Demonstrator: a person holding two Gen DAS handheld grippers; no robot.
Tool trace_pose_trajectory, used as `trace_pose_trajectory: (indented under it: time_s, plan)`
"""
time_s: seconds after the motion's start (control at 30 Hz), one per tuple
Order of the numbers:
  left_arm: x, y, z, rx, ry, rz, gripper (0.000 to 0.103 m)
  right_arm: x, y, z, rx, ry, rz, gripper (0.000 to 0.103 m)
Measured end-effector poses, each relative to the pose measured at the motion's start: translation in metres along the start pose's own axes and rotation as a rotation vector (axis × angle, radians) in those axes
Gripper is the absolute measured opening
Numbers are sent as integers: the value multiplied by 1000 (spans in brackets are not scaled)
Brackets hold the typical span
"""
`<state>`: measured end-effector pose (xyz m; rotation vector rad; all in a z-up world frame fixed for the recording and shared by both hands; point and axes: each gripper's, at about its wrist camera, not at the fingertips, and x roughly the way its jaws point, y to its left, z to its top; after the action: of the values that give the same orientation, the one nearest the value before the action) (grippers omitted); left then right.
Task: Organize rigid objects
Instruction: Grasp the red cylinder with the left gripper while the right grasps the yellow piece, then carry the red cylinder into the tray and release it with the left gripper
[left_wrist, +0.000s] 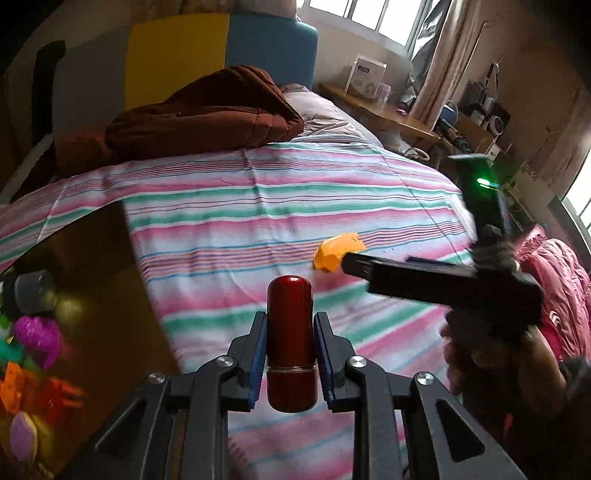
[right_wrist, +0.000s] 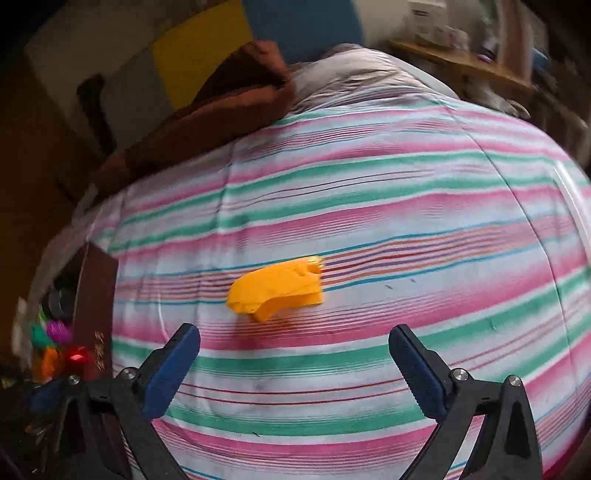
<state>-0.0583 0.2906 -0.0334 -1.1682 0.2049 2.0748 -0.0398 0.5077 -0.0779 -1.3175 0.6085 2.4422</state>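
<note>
Our left gripper (left_wrist: 290, 332) pinches the glossy red capsule (left_wrist: 290, 343) round its middle, above the striped bedspread (left_wrist: 229, 206); it looks smooth, stiff, slippery; our right gripper (right_wrist: 295, 363) stands spread just short of the orange plastic piece (right_wrist: 277, 290) lying on that bedspread; we judge it light, rigid, best taken across its flat sides.

Bedroom clutter, non-task.
Striped bedspread (right_wrist: 369, 206), brown quilt (left_wrist: 207, 110) heaped by the yellow-blue headboard (left_wrist: 221, 48); wooden desk (left_wrist: 388, 110) under the window (left_wrist: 369, 14).
</note>
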Motion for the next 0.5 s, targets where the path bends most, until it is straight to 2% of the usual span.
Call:
trace_pose_trajectory:
  time_s: [0.17, 0.33, 0.37, 0.4, 0.5]
  plan:
    - [-25, 14, -15, -33, -21, -13, 24, 12, 16, 17, -78, 4, -44, 103]
    - [-43, 31, -24, -76, -34, -10, 24, 36, 34, 31, -139, 61, -89, 103]
    - [-46, 34, -25, -81, -40, -4, 24, 40, 35, 31, -151, 73, -107, 100]
    - [-49, 37, -27, -83, -48, 4, 24, 45, 37, 31, -168, 85, -144, 71]
    - [-60, 45, -33, -84, -74, 35, 24, 48, 41, 25, -196, 112, -156, 67]
